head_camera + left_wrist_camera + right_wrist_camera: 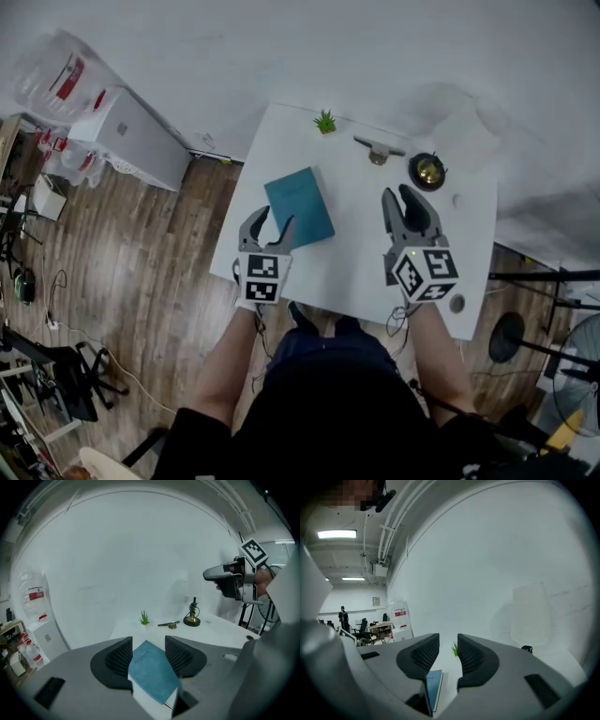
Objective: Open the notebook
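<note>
A closed teal notebook (298, 206) lies flat on the white table (356, 262), left of its middle. My left gripper (275, 221) hovers at the notebook's near left corner, jaws open with nothing pressed between them. In the left gripper view the notebook (152, 670) shows through the gap of that gripper (147, 653), lying below it. My right gripper (398, 195) is off to the notebook's right, above bare table, open and empty. The right gripper view has the notebook (433, 686) edge-on, low and left of that gripper (448, 651).
At the table's far edge stand a small green plant (325, 121), a metal item with keys (377, 150) and a brass piece on a black base (427, 170). A white box (131, 136) sits on the wooden floor to the left.
</note>
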`<state>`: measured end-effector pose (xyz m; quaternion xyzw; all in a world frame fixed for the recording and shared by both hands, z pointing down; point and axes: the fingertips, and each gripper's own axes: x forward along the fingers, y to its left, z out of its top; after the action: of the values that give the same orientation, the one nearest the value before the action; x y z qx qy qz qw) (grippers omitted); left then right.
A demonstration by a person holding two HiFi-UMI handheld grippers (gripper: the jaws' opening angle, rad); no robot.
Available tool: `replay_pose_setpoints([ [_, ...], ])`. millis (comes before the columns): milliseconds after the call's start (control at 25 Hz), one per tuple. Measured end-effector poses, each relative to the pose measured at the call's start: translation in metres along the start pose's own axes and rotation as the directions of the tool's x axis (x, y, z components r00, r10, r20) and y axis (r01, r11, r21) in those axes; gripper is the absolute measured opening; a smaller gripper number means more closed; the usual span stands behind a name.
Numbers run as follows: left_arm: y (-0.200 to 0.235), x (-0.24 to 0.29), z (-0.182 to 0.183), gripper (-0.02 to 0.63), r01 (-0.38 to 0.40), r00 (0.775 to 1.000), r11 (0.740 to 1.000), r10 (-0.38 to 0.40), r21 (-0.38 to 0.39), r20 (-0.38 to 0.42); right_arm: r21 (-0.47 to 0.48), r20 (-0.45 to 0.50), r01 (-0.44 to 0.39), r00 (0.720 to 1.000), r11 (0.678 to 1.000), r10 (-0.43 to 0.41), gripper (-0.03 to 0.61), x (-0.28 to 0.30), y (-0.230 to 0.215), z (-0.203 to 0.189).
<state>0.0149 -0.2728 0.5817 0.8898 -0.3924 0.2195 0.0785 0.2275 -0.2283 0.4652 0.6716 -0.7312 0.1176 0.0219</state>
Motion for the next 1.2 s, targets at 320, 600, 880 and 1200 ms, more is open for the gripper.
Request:
replay_pose_setpoints([
  [320, -0.074, 0.059, -0.050, 0.215, 0.109, 0.981, 0.964, -0.064, 0.244, -0.183, 0.055, -0.032, -0.026, 0.999, 0.998, 0.028, 0.086, 0.001, -0.047, -0.020],
  [600, -0.123, 0.096, -0.105, 0.215, 0.224, 0.935, 0.907, -0.097, 0.357, -0.340, 0.075, -0.068, -0.005, 0.998, 0.997, 0.011, 0.063, -0.012, -0.088, -0.040],
  [880, -0.136, 0.117, -0.139, 0.199, 0.240, 0.899, 0.864, -0.027, 0.442, -0.436, 0.089, -0.093, 0.000, 0.996, 0.996, 0.008, 0.047, -0.020, -0.111, -0.056],
  [1200, -0.140, 0.134, -0.149, 0.160, 0.262, 0.875, 0.863, -0.024, 0.431, -0.483, 0.114, -0.113, 0.000, 0.994, 0.993, 0.013, 0.037, -0.018, -0.119, -0.065],
])
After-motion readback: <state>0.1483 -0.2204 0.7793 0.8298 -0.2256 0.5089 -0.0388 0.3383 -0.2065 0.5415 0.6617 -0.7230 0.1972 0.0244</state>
